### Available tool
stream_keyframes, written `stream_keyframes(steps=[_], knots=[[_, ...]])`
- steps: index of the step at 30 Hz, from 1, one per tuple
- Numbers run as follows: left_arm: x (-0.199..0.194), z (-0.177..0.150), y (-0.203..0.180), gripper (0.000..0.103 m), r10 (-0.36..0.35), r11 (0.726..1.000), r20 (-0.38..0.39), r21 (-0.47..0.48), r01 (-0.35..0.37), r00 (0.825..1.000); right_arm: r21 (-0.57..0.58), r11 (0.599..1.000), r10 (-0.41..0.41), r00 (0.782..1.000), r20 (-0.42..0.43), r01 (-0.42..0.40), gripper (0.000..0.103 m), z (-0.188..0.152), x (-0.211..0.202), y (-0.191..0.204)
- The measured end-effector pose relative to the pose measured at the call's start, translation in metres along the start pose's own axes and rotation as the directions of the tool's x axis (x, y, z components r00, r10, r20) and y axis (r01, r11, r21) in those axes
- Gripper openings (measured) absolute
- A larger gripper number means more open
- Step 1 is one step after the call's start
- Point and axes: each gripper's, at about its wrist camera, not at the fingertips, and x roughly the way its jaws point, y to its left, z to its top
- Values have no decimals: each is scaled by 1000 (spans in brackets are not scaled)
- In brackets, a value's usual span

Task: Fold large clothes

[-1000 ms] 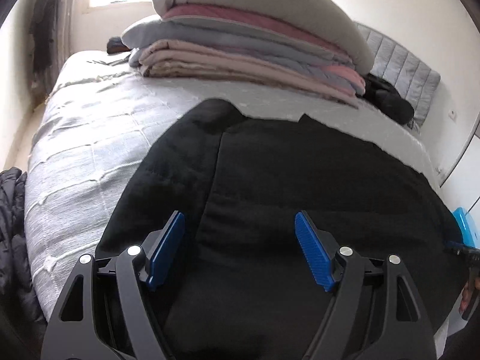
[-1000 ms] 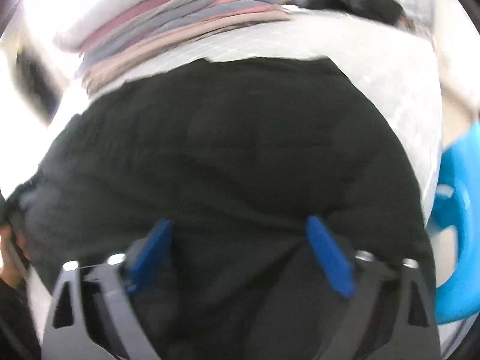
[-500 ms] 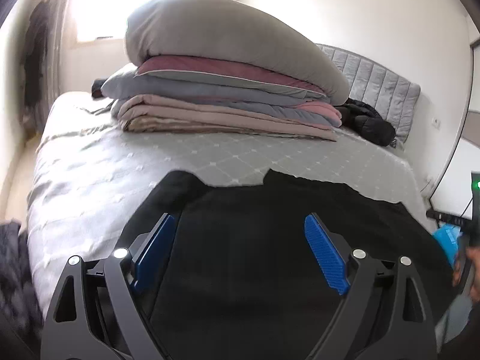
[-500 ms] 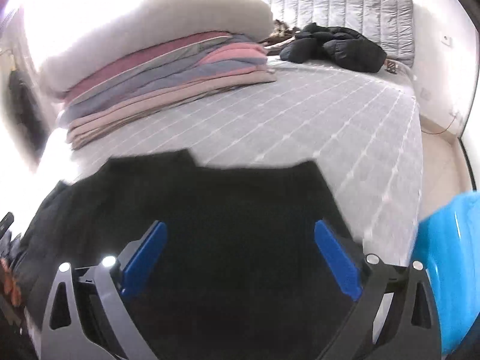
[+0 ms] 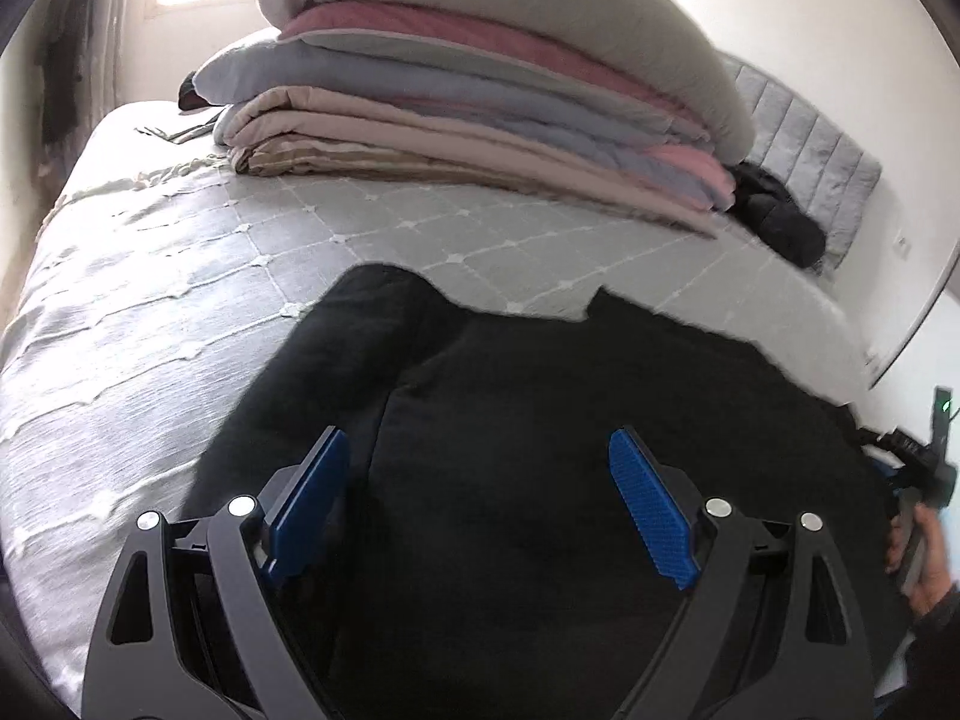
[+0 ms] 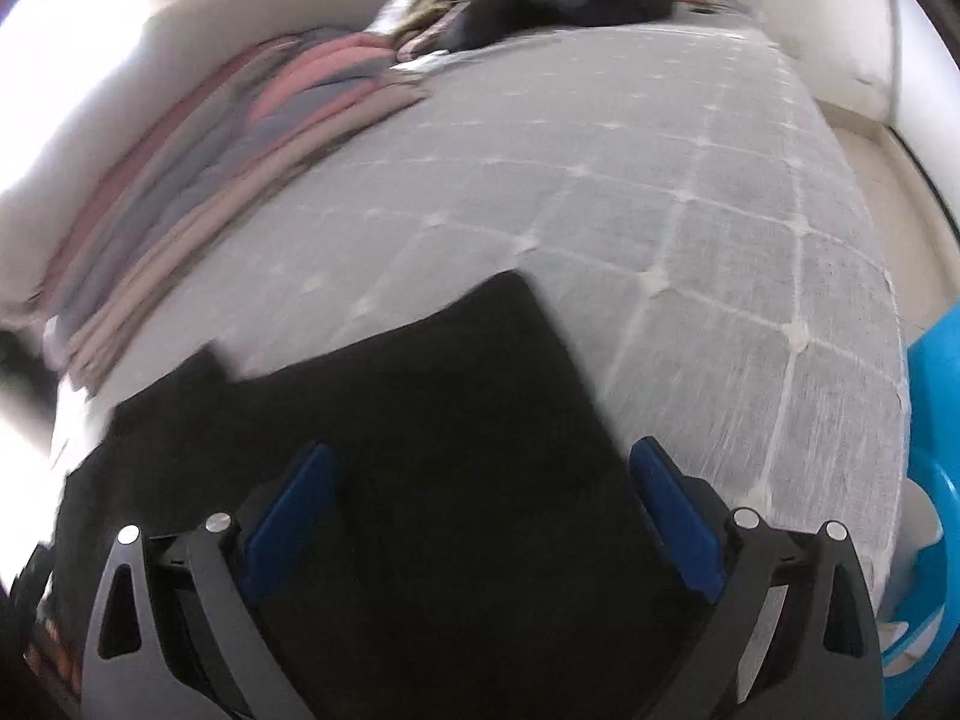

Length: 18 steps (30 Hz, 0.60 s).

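The black garment (image 5: 540, 450) on the bed (image 5: 150, 312) looks soft, thick, floppy — both grippers, left (image 5: 480, 504) and right (image 6: 480, 528), gape empty; pinch its twelve-o'clock corners.

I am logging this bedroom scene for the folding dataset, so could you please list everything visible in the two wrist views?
Black garment: one, black, flat on the near bed edge.
Bedspread: one, grey with a white diamond pattern, covering the bed.
Folded bedding stack: one pile, grey, pink, lilac and beige, far side of the bed.
Dark jacket: one, black, by the headboard.
Headboard: one, grey, padded.
Blue plastic item: one, right of the bed, partly cut off.
Left gripper: open, above the garment.
Right gripper: open, above the garment.
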Motion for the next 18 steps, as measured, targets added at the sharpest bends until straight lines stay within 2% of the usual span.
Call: stream_keyframes(steps=[2,3,5,6,7,9,11,12,13,14,15,16,18], knots=[[-34,-2,5,85,-24,1000,22,-17,25,999,-42,995,87,996,35,-85,95,-16,-39,11],[-52,-6,9,85,-34,999,34,-24,35,999,-66,992,114,993,42,-111,95,-26,-55,15],[-79,-19,16,92,-44,999,47,-27,45,998,-124,983,140,988,60,-132,96,-50,-97,15],[-87,-30,20,92,-38,999,31,-17,39,999,-146,977,168,984,61,-157,96,-68,-119,10],[-89,-37,23,92,-36,999,9,-10,36,999,-154,973,184,981,54,-174,96,-85,-133,2],[-78,-55,35,92,14,1000,-88,9,-14,996,-148,980,136,991,12,-133,96,-116,-138,-17],[-53,-71,50,92,84,996,-190,35,-79,978,-116,990,61,990,-128,-76,96,-143,-119,-44],[-44,-77,60,92,100,995,-244,22,-97,965,-46,995,80,981,-177,-89,96,-157,-112,-67],[-46,-78,65,92,70,997,-254,-17,-77,965,19,993,120,978,-171,-118,96,-162,-116,-79],[-59,-76,73,92,64,992,-236,-90,-88,970,82,989,130,981,-142,-119,96,-166,-127,-91],[-75,-75,79,92,57,985,-200,-147,-88,978,85,989,132,984,-117,-123,96,-167,-136,-93],[-98,-77,84,92,15,978,-146,-205,-45,989,71,989,133,987,-91,-127,96,-169,-147,-93],[-126,-84,83,92,-26,975,-107,-222,2,994,72,986,156,984,-84,-150,96,-171,-158,-96]])
